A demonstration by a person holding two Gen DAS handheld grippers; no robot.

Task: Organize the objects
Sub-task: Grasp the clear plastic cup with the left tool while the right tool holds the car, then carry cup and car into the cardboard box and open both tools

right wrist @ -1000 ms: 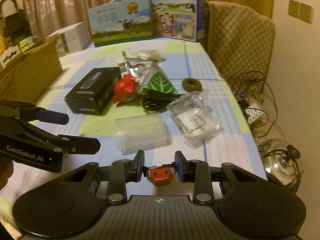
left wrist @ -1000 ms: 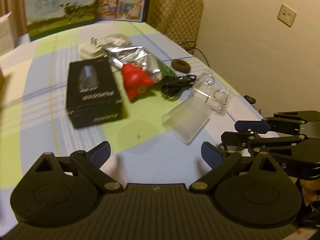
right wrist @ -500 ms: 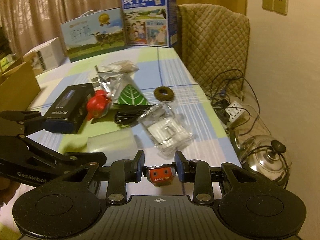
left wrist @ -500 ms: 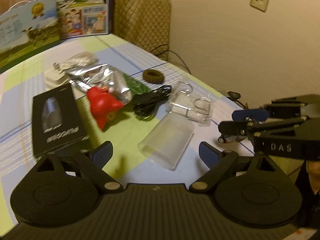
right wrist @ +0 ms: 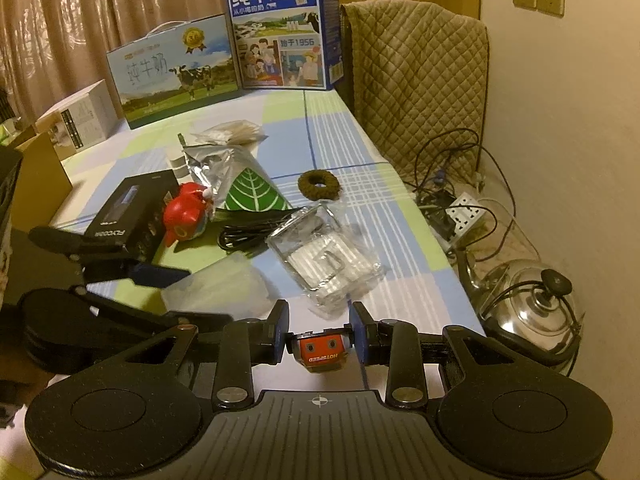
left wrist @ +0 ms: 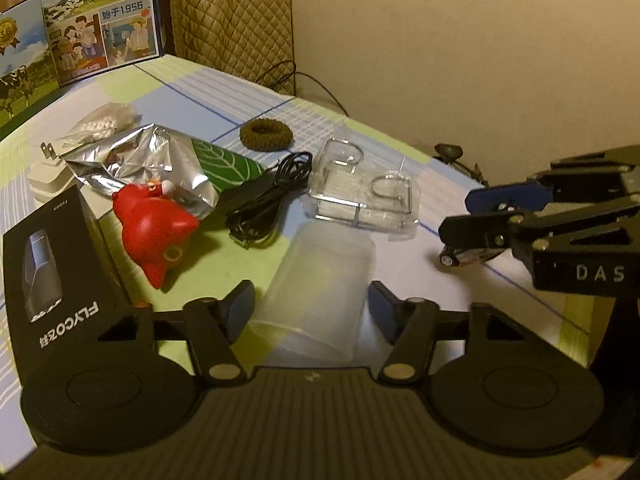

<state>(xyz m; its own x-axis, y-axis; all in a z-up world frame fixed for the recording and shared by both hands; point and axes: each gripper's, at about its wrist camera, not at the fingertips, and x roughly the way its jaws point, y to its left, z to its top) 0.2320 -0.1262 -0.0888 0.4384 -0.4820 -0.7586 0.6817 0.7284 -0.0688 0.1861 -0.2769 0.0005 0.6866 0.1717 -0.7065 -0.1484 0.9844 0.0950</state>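
My right gripper (right wrist: pixel 318 314) is shut on a small orange toy car (right wrist: pixel 320 352) marked HOTSPEED, just above the table's near right part; it also shows in the left wrist view (left wrist: pixel 460 236) with the car (left wrist: pixel 466 258) under its fingers. My left gripper (left wrist: pixel 312 300) is open around a frosted plastic case (left wrist: pixel 320 292) that lies between its fingers on the table. The case shows in the right wrist view (right wrist: pixel 224 284) too.
On the checked tablecloth (right wrist: pixel 340 152) lie a black FLYCO box (left wrist: pixel 52 264), a red toy (left wrist: pixel 154 228), a foil bag (left wrist: pixel 148 160), a black cable (left wrist: pixel 268 196), a clear blister pack (left wrist: pixel 364 196), a brown hair tie (left wrist: pixel 266 135). Milk cartons (right wrist: pixel 284 28) stand at the back. A kettle (right wrist: pixel 532 304) sits off the right edge.
My left gripper has moved forward and right, so the frosted case now lies between its open fingers. The right gripper still holds the toy car and has shifted slightly.
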